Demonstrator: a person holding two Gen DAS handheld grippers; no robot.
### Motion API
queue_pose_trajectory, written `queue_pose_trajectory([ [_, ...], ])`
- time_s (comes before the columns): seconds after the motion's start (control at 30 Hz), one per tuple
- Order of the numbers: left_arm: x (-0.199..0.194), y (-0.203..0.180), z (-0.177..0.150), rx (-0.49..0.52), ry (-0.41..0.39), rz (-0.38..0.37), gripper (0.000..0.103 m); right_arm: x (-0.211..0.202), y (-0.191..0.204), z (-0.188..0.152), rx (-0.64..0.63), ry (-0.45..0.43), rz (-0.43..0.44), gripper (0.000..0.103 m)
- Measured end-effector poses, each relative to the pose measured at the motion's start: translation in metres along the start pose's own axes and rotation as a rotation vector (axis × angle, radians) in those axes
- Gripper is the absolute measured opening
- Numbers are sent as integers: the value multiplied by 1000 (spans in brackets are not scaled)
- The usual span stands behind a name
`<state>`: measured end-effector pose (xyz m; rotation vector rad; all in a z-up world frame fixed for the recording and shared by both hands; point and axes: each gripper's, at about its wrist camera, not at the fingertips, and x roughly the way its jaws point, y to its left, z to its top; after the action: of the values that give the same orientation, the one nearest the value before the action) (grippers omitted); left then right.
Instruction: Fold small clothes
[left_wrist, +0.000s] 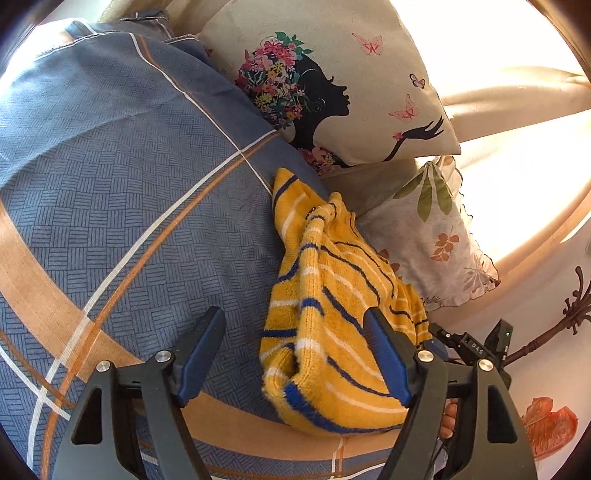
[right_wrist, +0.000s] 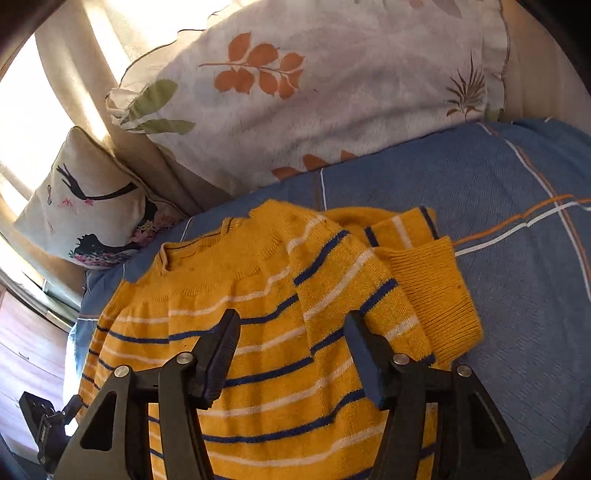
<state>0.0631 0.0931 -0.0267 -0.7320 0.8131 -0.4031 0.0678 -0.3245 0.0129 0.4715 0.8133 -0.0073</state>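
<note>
A yellow knit sweater (left_wrist: 332, 295) with blue and white stripes lies bunched on the blue bedspread (left_wrist: 110, 184). In the left wrist view my left gripper (left_wrist: 293, 314) is open; its right finger rests over the sweater's lower end and its left finger stands over bare bedspread. In the right wrist view the sweater (right_wrist: 258, 295) lies spread, neckline toward the pillows, with a sleeve (right_wrist: 436, 288) folded back at its right side. My right gripper (right_wrist: 291, 317) hovers open over the sweater's chest, pads apart, nothing pinched.
A cushion printed with a silhouette and flowers (left_wrist: 332, 92) and a leaf-print pillow (left_wrist: 436, 236) lean at the head of the bed, close behind the sweater. Bare bedspread (right_wrist: 498, 221) stretches right of the sweater. Wooden drawers (right_wrist: 22, 350) stand beside the bed.
</note>
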Motion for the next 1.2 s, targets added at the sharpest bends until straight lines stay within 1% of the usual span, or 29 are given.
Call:
queue_pose_trajectory([
  [0.03, 1, -2, -1, 11, -5, 9, 76, -4, 11, 0, -25, -1, 4, 66],
  [0.07, 1, -4, -3, 22, -10, 19, 76, -9, 24, -1, -52, 1, 24, 67],
  [0.1, 1, -6, -4, 30, -15, 26, 76, -12, 38, -1, -75, 5, 55, 70],
  [0.13, 1, -6, -5, 33, -20, 28, 76, -15, 47, -2, -96, 15, 96, 73],
  [0.23, -1, -4, -6, 23, -34, 12, 76, -2, 96, -5, -165, 96, 241, 75],
  [0.3, -2, -1, -6, 8, -31, -6, 63, 17, 132, -8, -203, 175, 316, 75],
  [0.37, 3, 4, -5, -11, 10, -39, 24, 41, 168, -12, -249, 270, 358, 75],
  [0.4, 4, 5, -5, -14, 19, -47, 19, 53, 186, -14, -282, 307, 361, 75],
  [0.43, 3, 4, -5, -8, 13, -51, 19, 64, 203, -16, -320, 332, 348, 75],
  [0.53, 1, -2, -6, 26, -5, -38, 19, 95, 245, -26, -414, 411, 273, 76],
  [0.63, 0, -7, -8, 64, -17, -27, 19, 122, 278, -38, -503, 452, 147, 76],
  [0.8, -2, -12, -12, 107, -37, -26, 19, 146, 304, -65, -649, 459, -61, 78],
  [0.9, -4, -12, -14, 120, -49, -21, 19, 151, 311, -82, -758, 430, -143, 77],
  [0.93, -4, -12, -15, 121, -53, -16, 19, 151, 311, -86, -790, 417, -163, 75],
  [0.97, -5, -12, -16, 122, -56, -10, 19, 150, 312, -91, -825, 396, -188, 72],
  [1.0, -5, -12, -16, 121, -60, -5, 19, 149, 313, -95, -850, 365, -211, 62],
  [1.03, -6, -12, -16, 121, -63, -3, 20, 144, 312, -97, -869, 327, -235, 43],
  [1.07, -5, -12, -16, 121, -57, -9, 32, 140, 310, -99, -889, 292, -260, 37],
  [1.1, -3, -11, -15, 123, -33, -29, 42, 134, 306, -99, -889, 274, -243, 30],
  [1.13, -1, -10, -14, 118, 9, -63, 56, 127, 300, -95, -869, 262, -214, 23],
  [1.17, -1, -8, -13, 103, 41, -78, 57, 117, 292, -89, -837, 253, -176, 22],
  [1.2, -6, -7, -14, 97, 50, -68, 57, 105, 282, -79, -793, 243, -127, 20],
])
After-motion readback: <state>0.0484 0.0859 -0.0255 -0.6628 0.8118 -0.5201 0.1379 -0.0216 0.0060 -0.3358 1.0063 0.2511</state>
